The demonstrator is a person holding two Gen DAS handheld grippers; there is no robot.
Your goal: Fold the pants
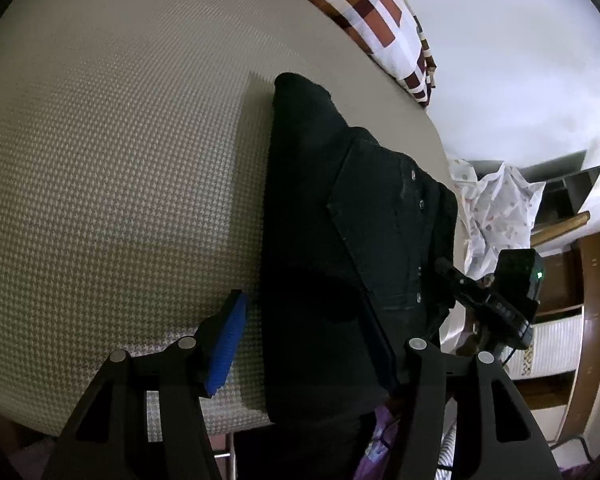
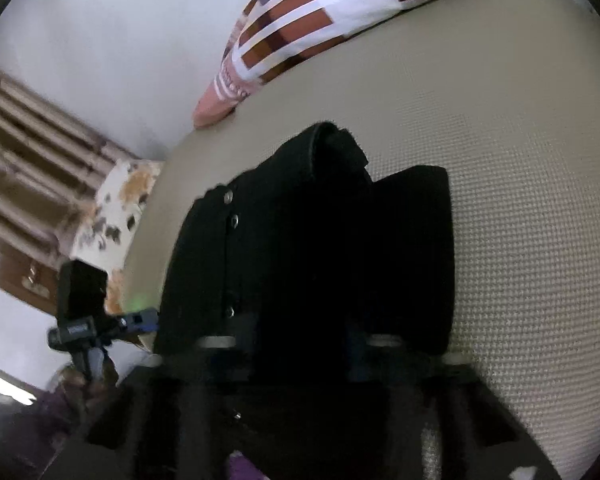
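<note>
1. the left gripper (image 1: 306, 344) sits closest, its two fingers spread wide apart, one blue pad (image 1: 226, 348) bare on the bed side and nothing pinched.
2. the right gripper (image 2: 300, 344) is dark and blurry against the cloth, so i cannot tell if it is apart or together.
3. the black pants (image 1: 340, 240) lie folded on the bumpy tan bed (image 1: 120, 160), near its edge.
4. far back, a checked pillow (image 1: 376, 20) rests by the white wall (image 1: 520, 60).
</note>
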